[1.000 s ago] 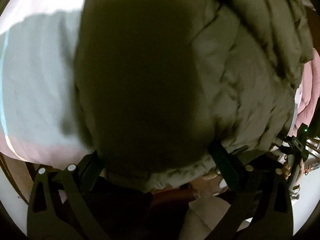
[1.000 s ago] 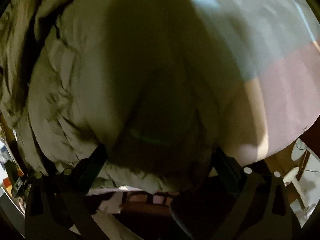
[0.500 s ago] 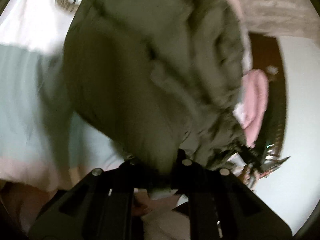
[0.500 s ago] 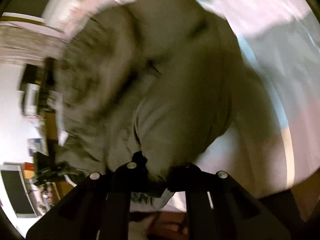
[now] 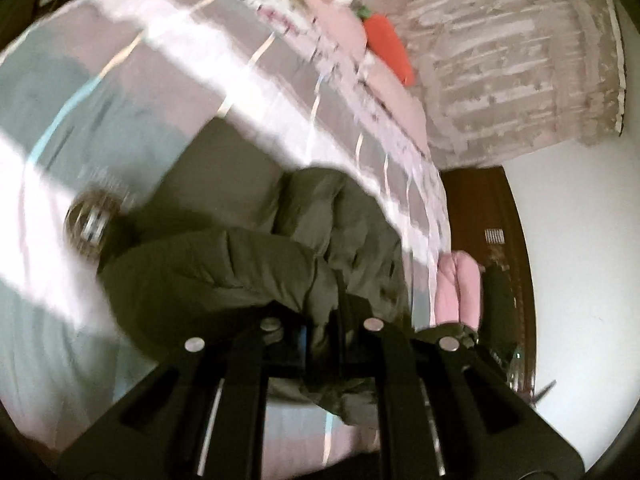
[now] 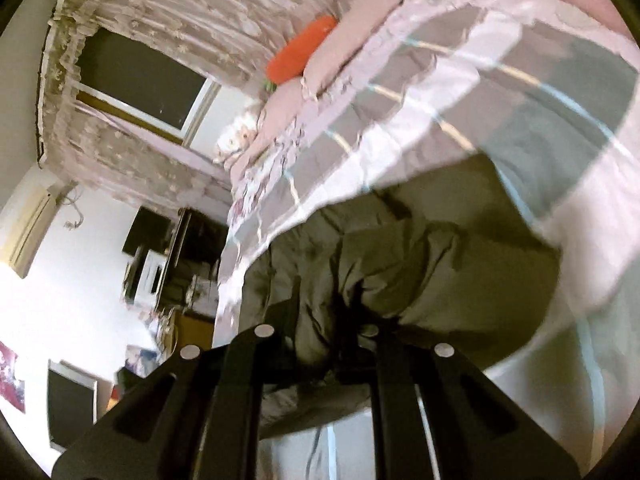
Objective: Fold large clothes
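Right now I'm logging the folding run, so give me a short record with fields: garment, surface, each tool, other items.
garment: olive padded jacket, bunched, near edge lifted
surface: bed with striped cover
left tool: shut on jacket edge
right tool: shut on jacket edge
other items: orange carrot-shaped cushion by pink pillows; lace curtain
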Tool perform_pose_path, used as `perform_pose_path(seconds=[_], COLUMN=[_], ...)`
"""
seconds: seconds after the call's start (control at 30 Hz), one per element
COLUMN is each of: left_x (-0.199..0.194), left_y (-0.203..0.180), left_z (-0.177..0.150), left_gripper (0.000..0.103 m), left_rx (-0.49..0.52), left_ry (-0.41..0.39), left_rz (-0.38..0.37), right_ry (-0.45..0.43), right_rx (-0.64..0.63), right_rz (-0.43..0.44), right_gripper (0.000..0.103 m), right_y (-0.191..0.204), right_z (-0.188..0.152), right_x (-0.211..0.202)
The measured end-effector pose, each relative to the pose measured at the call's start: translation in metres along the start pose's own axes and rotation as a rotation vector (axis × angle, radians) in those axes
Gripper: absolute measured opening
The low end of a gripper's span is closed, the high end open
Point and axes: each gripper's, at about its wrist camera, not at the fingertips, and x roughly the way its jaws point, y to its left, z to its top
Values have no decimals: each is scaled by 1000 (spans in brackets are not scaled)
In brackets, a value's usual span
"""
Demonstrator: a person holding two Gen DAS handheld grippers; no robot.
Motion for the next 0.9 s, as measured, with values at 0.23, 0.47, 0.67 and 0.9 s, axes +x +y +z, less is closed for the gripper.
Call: perform_pose_path(seconds=[0.23, 0.47, 0.67, 0.9], left_x=[76, 143, 178, 171], left_y=[-10, 19, 29, 36], left_z=[66, 98, 104, 106], left_gripper=[10, 10, 11, 11], left_rx=[-77, -196, -186, -214], left_ry=[-94, -81, -79, -79], left_rz=[84, 140, 182, 171], right_ry=[-62, 9, -143, -305], right_rx=[106, 221, 397, 262], right_rz=[-33, -71, 72, -125], right_gripper=[12, 20, 30, 50], right_y=[-35, -74, -118, -85], right_z=[57, 73, 98, 103], right_x=[68, 119, 77, 17])
